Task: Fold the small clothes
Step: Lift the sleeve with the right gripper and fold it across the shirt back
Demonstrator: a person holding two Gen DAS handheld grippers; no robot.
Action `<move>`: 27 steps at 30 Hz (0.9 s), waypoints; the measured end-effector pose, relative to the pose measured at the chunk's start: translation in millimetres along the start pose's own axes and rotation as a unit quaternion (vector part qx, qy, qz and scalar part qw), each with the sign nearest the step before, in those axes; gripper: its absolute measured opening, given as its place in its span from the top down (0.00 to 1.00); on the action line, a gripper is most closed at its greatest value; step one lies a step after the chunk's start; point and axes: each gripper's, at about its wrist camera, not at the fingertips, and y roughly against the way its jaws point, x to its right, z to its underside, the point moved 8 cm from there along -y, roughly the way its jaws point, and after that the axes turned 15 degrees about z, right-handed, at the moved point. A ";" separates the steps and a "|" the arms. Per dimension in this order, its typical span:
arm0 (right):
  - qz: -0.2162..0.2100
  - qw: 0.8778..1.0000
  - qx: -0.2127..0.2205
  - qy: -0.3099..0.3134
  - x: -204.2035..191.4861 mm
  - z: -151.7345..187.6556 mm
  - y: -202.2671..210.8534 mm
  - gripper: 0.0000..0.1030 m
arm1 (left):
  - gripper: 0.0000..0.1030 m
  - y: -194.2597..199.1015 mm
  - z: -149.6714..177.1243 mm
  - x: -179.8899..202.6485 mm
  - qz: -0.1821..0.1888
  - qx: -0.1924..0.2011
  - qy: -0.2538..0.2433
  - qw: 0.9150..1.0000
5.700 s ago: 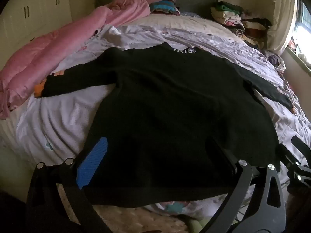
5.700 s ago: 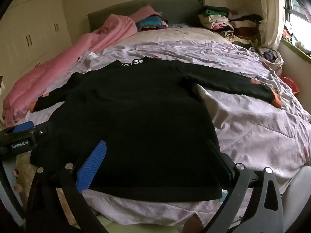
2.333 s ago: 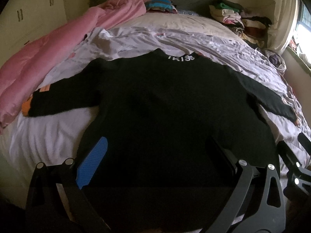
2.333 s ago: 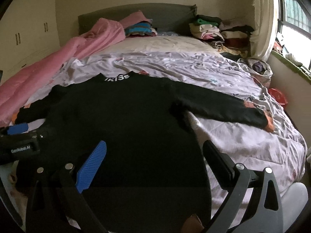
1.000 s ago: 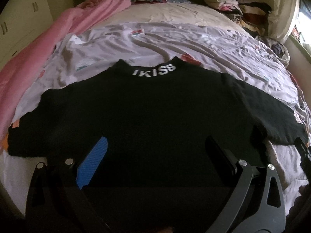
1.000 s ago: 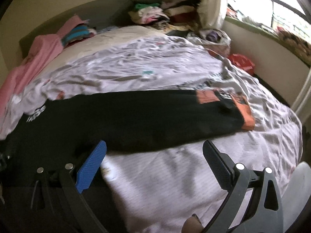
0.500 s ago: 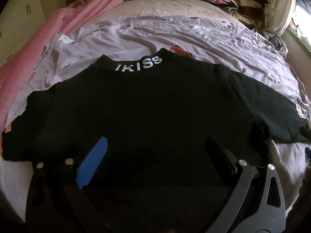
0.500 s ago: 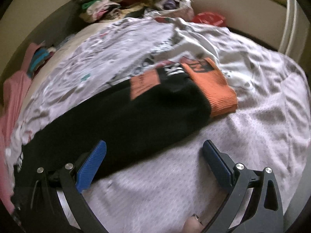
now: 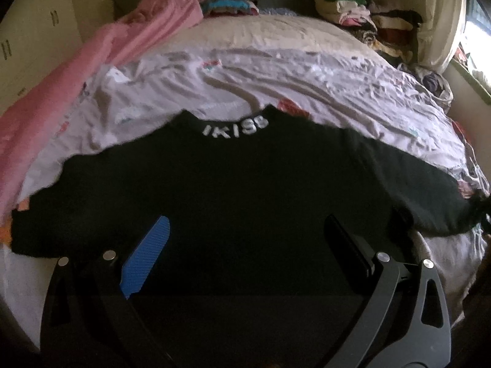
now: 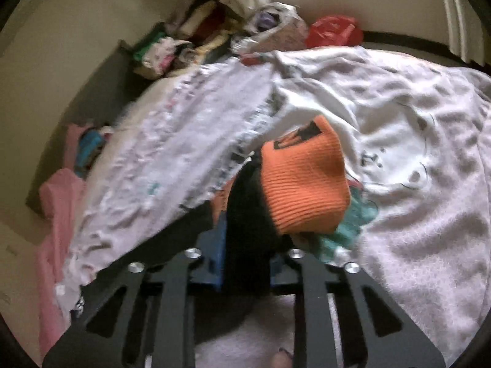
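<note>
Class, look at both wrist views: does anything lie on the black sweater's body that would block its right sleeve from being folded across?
Nothing visible does. The right gripper has just closed on the sleeve near the orange cuff; the black sweater lies bare, the open left gripper merely hovering over it.

Left wrist camera sits above the foot of the bed [image 9: 276, 70], looking steeply down its length toward the headboard, the black sweater [image 9: 245, 190] spread close beneath. Right wrist camera is rolled over at the bed's window side, very near the sweater's orange cuff [image 10: 302, 184], facing across the mattress. Both take in the sweater, the sheet and the stacked clothes [image 9: 362, 21] by the headboard.
</note>
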 end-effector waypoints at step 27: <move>-0.162 0.946 0.106 0.261 -214.3 77.6 163.6 0.85 | 0.08 62.2 -8.7 -61.1 -0.025 0.062 0.023 0.997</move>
